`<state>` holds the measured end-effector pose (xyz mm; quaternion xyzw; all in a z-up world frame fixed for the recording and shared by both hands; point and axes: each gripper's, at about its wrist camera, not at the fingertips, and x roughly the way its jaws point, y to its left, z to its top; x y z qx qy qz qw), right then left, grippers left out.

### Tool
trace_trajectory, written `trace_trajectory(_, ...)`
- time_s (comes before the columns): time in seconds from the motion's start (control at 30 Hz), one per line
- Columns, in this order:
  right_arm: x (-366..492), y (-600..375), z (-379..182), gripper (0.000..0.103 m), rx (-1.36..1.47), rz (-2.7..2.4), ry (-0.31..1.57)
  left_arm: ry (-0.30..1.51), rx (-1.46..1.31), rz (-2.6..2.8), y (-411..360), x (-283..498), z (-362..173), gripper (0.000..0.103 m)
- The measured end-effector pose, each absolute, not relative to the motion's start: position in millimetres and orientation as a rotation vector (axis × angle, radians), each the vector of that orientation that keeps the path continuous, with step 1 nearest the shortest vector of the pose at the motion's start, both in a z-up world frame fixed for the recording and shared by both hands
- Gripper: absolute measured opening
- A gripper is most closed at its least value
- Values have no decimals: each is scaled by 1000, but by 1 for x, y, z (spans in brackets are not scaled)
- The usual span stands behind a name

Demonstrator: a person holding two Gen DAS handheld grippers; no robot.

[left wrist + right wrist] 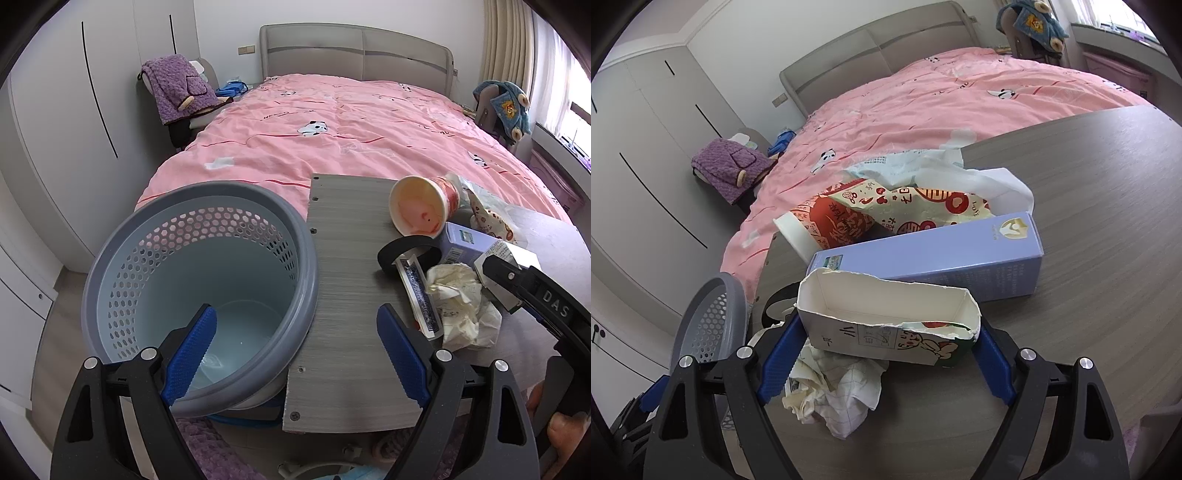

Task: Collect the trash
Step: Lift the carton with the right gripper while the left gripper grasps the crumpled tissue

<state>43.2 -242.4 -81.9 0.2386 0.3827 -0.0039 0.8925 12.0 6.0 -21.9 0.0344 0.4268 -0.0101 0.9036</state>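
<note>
A grey-rimmed blue perforated trash basket (155,266) stands left of a grey table (347,332); it also shows in the right wrist view (709,317). My left gripper (295,354) is open and empty, one finger over the basket, one over the table. My right gripper (886,350) is shut on a torn white carton (886,325), held just above the table (1089,258). Under it lies crumpled paper (842,402). Behind lie a purple box (942,262), a red paper cup (827,225) on its side and wrappers (923,206). In the left wrist view the right gripper (524,284) holds the carton (495,258).
A bed with a pink quilt (332,129) lies behind the table. A black tape roll (399,254) and a flat silver wrapper (421,299) lie on the table. White wardrobes (74,110) stand at the left. A purple robe (177,88) hangs on a chair.
</note>
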Motion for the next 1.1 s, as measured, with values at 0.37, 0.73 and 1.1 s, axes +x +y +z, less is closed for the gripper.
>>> trace_trajectory(0.37,7,-261,-64,82,401,-32,740,889,82,-96,-21,0,-16,85)
trace_trajectory(0.73,-23,-298,-66,82,391,-68,709,930,114,-194,-74,-6,-23,84)
trace_trajectory(1.1,-33,-330,-77,82,458,-91,708,972,170,-229,-122,7,-45,84)
